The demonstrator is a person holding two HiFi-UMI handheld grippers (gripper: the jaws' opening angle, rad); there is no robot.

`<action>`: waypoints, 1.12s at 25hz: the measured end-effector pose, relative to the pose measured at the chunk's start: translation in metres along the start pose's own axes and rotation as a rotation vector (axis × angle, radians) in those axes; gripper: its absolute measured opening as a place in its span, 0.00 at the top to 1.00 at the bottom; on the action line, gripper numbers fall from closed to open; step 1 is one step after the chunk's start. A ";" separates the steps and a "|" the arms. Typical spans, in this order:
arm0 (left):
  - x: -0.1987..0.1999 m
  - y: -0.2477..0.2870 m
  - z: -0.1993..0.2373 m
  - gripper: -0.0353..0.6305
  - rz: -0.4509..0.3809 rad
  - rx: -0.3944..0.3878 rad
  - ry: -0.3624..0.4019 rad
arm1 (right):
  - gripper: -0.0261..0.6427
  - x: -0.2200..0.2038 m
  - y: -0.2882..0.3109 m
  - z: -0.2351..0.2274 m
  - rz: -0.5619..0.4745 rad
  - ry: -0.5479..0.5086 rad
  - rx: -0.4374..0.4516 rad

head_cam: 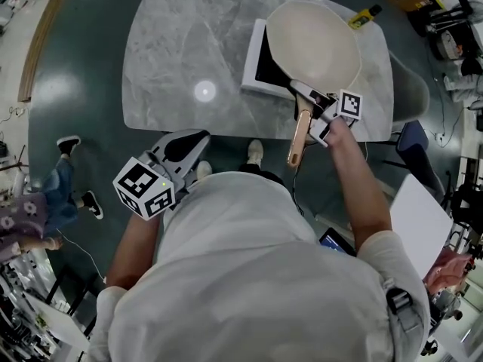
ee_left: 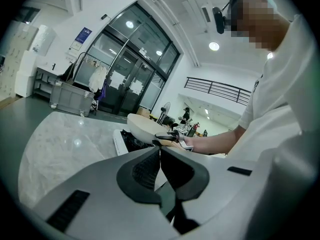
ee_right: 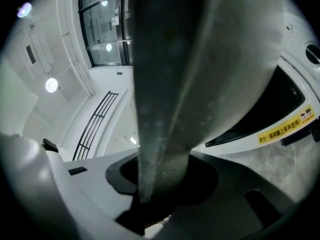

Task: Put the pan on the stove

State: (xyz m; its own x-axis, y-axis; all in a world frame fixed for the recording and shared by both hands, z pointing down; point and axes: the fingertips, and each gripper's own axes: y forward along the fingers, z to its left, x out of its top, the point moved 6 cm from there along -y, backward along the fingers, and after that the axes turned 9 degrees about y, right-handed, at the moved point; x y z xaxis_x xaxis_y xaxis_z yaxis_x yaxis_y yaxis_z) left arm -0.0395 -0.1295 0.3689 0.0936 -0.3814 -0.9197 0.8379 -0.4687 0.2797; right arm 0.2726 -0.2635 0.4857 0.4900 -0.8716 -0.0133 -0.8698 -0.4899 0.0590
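A cream pan (head_cam: 313, 45) sits over the white stove with a black top (head_cam: 259, 68) at the right of the marble table (head_cam: 173, 44). My right gripper (head_cam: 311, 104) is shut on the dark neck of the pan's handle, just above the wooden grip (head_cam: 299, 140). In the right gripper view the handle neck (ee_right: 165, 134) fills the gap between the jaws of the right gripper (ee_right: 162, 179), with the pan's underside (ee_right: 235, 44) above the stove (ee_right: 280, 109). I cannot tell whether the pan rests on the stove. My left gripper (head_cam: 181, 151) hangs off the table's near edge, shut and empty. In the left gripper view the left gripper (ee_left: 160, 170) has its pads together.
A yellow object (head_cam: 364, 15) lies at the table's far right corner. A grey chair (head_cam: 411, 89) stands beside the table's right edge, a white board (head_cam: 419, 216) lower right. Another person (head_cam: 45, 202) stands on the floor to the left.
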 end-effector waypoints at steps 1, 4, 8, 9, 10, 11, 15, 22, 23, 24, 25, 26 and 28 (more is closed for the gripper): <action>-0.001 -0.002 0.001 0.92 0.000 0.005 -0.002 | 0.74 0.000 0.004 -0.003 0.005 0.000 -0.002; -0.008 -0.004 0.005 0.92 0.003 0.015 -0.010 | 0.74 0.000 0.012 -0.014 0.015 0.003 -0.009; -0.006 0.005 -0.014 0.92 0.006 0.029 -0.013 | 0.74 0.004 -0.004 -0.018 0.020 -0.003 -0.021; -0.006 0.006 -0.017 0.92 0.008 0.032 -0.014 | 0.74 0.004 -0.007 -0.018 0.021 -0.004 -0.023; -0.006 0.007 -0.018 0.92 0.009 0.033 -0.016 | 0.74 0.004 -0.009 -0.019 0.021 -0.006 -0.024; -0.007 0.007 -0.018 0.92 0.010 0.034 -0.018 | 0.74 0.005 -0.010 -0.020 0.020 -0.007 -0.023; -0.009 0.010 -0.020 0.92 0.016 0.036 -0.020 | 0.74 0.006 -0.008 -0.022 0.013 -0.007 -0.012; -0.007 0.012 -0.024 0.92 0.004 0.034 -0.015 | 0.74 0.005 -0.008 -0.022 0.000 0.016 -0.021; -0.007 0.012 -0.024 0.92 0.003 0.035 -0.016 | 0.73 0.005 -0.008 -0.022 0.001 0.018 -0.023; -0.007 0.012 -0.025 0.92 0.001 0.036 -0.018 | 0.73 0.005 -0.009 -0.022 0.001 0.019 -0.025; -0.007 0.011 -0.025 0.92 0.000 0.037 -0.019 | 0.73 0.005 -0.009 -0.022 0.001 0.021 -0.027; -0.008 0.011 -0.025 0.92 -0.002 0.038 -0.020 | 0.73 0.005 -0.009 -0.022 0.000 0.022 -0.030; -0.009 0.011 -0.025 0.92 -0.004 0.039 -0.022 | 0.73 0.005 -0.009 -0.022 -0.001 0.021 -0.031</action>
State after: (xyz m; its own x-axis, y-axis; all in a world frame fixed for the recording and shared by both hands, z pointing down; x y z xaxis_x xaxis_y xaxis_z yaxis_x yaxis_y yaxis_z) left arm -0.0176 -0.1110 0.3731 0.0784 -0.3969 -0.9145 0.8166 -0.5006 0.2872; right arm 0.2841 -0.2634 0.5075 0.4923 -0.8704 0.0072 -0.8672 -0.4898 0.0900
